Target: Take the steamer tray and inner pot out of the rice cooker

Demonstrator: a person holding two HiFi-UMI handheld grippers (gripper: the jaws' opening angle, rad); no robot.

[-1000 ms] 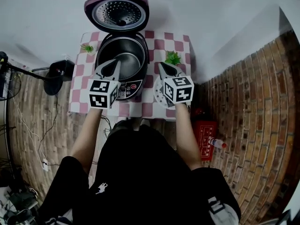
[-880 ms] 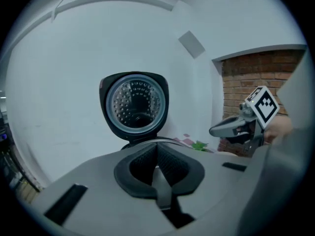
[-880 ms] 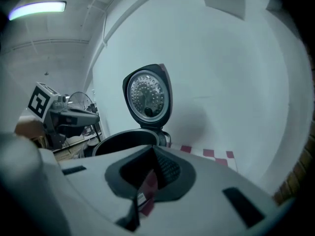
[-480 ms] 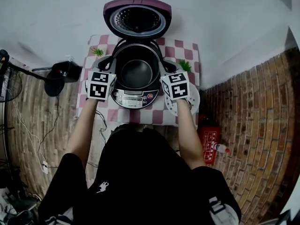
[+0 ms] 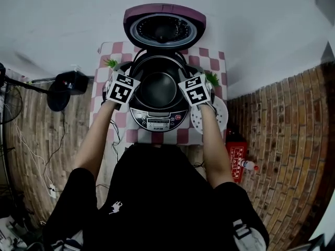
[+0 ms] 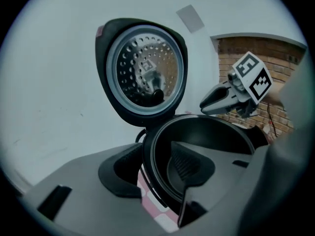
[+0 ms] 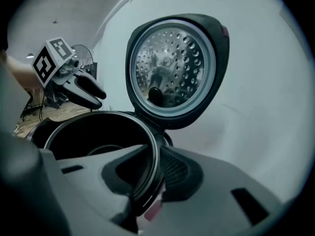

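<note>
Rice cooker [image 5: 157,120] on the checked table [image 5: 213,61], lid [image 5: 163,29] tipped up at the back, that's the head view. The inner pot [image 5: 158,88] sits in the cooker. The steamer tray [image 5: 215,118] lies flat on the table just right of it, partly under the right forearm. Left gripper [image 5: 125,72] is at the pot's left rim and right gripper [image 5: 189,73] at its right rim. Over to the left gripper view: jaws apart, one outside the pot and one inside, the rim running between them with a gap on both sides. Right gripper view now: jaws apart as well, straddling the rim but set closer. The outer jaw looks just beside the rim, though touching or not is hard to call from this angle.
</note>
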